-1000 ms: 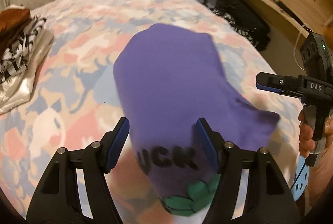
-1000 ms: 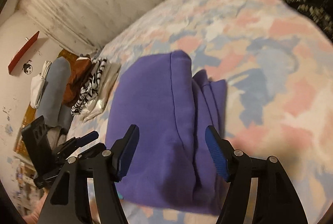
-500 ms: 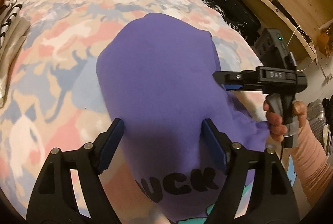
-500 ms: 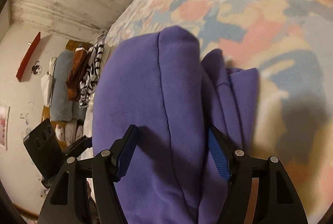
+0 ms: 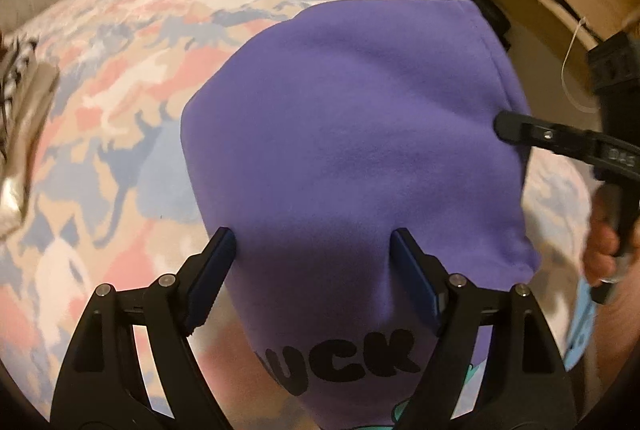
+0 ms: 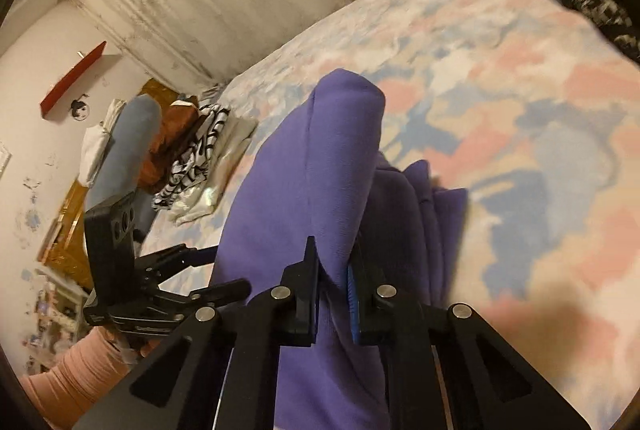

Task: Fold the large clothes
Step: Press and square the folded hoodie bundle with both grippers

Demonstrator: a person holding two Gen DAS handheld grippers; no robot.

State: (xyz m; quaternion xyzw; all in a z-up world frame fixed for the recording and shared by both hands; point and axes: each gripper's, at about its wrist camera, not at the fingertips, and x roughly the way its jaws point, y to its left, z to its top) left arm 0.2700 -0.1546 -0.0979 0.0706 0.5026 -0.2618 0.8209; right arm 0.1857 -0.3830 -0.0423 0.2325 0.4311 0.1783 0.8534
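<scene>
Since a moment ago the right claw (image 6: pixel 334 280) has just closed on the purple sweatshirt's (image 5: pixel 352 134) right edge on the bed (image 5: pixel 120 78), while the left claw (image 5: pixel 312 270) hangs wide open right above its near end, holding nothing.

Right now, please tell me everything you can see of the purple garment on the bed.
The purple garment looks like soft, thick fleece, folded into a bulky bundle on the pastel-patterned bed. Black letters "UCK" and a bit of green print show near its closer end. A stitched seam runs along one edge, and several layers show at the side. The right gripper has just closed its jaws on a fold. The left gripper is open over it.
</scene>
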